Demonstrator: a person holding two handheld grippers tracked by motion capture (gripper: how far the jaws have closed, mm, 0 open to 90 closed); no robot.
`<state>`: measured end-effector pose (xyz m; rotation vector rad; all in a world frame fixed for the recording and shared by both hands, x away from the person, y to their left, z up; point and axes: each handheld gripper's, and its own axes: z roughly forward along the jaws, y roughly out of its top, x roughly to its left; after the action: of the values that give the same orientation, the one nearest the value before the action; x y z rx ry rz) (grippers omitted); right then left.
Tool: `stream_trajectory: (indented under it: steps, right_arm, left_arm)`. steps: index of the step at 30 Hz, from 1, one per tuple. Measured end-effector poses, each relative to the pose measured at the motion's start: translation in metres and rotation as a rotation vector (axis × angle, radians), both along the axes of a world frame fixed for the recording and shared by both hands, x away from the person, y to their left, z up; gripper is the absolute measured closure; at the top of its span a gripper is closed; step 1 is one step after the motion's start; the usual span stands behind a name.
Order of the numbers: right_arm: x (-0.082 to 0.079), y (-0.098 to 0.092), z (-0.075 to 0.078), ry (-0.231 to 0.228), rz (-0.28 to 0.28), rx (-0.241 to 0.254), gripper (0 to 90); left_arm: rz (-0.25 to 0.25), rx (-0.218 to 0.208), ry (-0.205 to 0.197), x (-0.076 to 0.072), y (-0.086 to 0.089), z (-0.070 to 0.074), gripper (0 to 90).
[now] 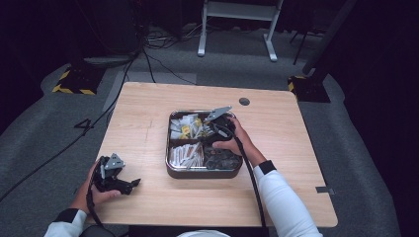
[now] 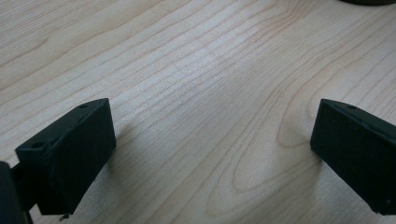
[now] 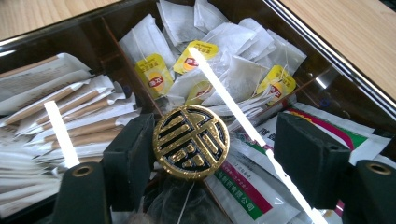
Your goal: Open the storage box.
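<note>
A metal tray (image 1: 168,148) with four compartments stands at the table's middle. My right gripper (image 1: 209,132) reaches into it from the right. In the right gripper view a round gold-and-black disc (image 3: 191,142) sits between the jaws of the right gripper (image 3: 217,140). It rests against the left jaw, and a clear gap separates it from the right jaw, so the gripper is open. Under it lie clear wrapping and green-and-red sachets (image 3: 252,186). My left gripper (image 1: 133,185) rests open on the table at the front left, with bare wood between its jaws (image 2: 212,154).
Tea bags with yellow tags (image 3: 233,70) fill the tray's far compartment, and paper stick packets (image 3: 60,107) fill another. Dark round pieces (image 1: 221,158) lie in the near right compartment. A round dark grommet (image 1: 244,101) sits near the table's far edge.
</note>
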<state>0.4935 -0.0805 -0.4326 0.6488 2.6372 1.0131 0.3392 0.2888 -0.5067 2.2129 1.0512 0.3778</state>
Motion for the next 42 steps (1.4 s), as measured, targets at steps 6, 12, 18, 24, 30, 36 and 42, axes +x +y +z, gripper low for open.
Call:
stream_trajectory:
  steps: [6,12,18,24,30,36,42]
  right_arm:
    - [0.004,0.0,-0.004,0.023,-0.017,0.041,30.5]
    - [0.003,0.002,-0.005,0.03,-0.012,0.057,38.6]
    - [-0.004,0.004,-0.003,0.035,0.014,0.068,58.9]
    - [-0.006,0.004,-0.003,0.028,0.008,0.067,59.5]
    - [-0.008,0.001,-0.004,0.026,-0.005,0.099,59.6]
    - [-0.01,0.0,-0.002,0.009,-0.013,0.11,59.6]
    - [-0.012,-0.003,0.005,-0.004,-0.011,0.13,59.7]
  left_arm:
    - [0.0,0.0,0.0,0.0,0.0,0.0,0.4]
    - [0.0,0.0,0.0,0.0,0.0,0.0,0.4]
    - [0.0,0.0,0.0,0.0,0.0,0.0,0.4]
    - [0.002,0.0,0.0,0.0,0.0,0.0,0.4]
    - [0.002,0.0,0.0,0.0,0.0,0.0,0.4]
    - [0.006,0.003,-0.001,-0.001,0.0,0.0,0.4]
    - [0.007,0.005,-0.002,-0.001,0.0,0.0,0.4]
